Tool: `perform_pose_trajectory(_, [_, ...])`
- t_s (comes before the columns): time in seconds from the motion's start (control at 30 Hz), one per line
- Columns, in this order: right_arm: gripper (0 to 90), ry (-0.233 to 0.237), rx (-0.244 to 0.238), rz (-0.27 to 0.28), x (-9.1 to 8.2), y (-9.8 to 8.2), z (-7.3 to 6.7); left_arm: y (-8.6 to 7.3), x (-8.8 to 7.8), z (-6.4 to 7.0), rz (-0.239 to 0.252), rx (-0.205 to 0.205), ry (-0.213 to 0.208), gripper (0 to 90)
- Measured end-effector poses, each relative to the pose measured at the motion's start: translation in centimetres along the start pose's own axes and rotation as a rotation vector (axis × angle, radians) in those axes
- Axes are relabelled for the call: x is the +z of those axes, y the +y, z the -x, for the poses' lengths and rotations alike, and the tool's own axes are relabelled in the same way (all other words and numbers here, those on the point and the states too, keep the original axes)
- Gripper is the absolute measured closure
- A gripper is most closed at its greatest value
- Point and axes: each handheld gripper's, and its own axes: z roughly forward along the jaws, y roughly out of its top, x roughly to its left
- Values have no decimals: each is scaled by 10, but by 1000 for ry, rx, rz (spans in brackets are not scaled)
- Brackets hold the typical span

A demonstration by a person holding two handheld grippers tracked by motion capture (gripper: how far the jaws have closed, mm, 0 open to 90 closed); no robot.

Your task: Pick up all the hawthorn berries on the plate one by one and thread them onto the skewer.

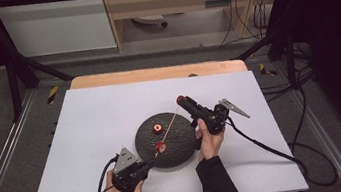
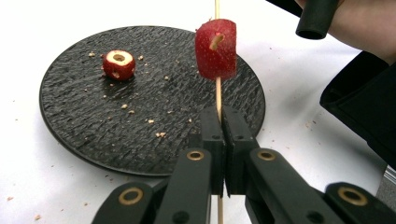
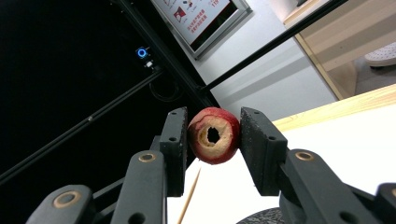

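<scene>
The left gripper [image 1: 149,165] is clenched on the low end of a thin wooden skewer [image 1: 170,128], whose long axis slants up and away over the black plate [image 1: 184,149], its tip aimed toward the right gripper [image 1: 180,99]. One red fruit piece [image 2: 215,49] is threaded on the skewer just above the plate. The right gripper grasps a cored piece [image 3: 214,135] between its jaws, its hole facing the camera, held just beside the tip. A third piece [image 2: 119,64] lies on the plate.
</scene>
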Motion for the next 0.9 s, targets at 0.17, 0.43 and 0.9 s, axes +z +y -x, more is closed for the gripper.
perform_pose_trajectory(0.17, [634, 3, 1, 5, 0, 0, -1, 1, 1, 1, 3, -5, -2, 882])
perform_pose_trajectory(0.43, [634, 6, 5, 2, -1, -1, -1, 3, 4, 3, 12, -17, -2, 882])
perform_pose_trajectory(0.9, [634, 17, 26, -8, -1, -6, -2, 14, 14, 11, 41, -57, 16, 883])
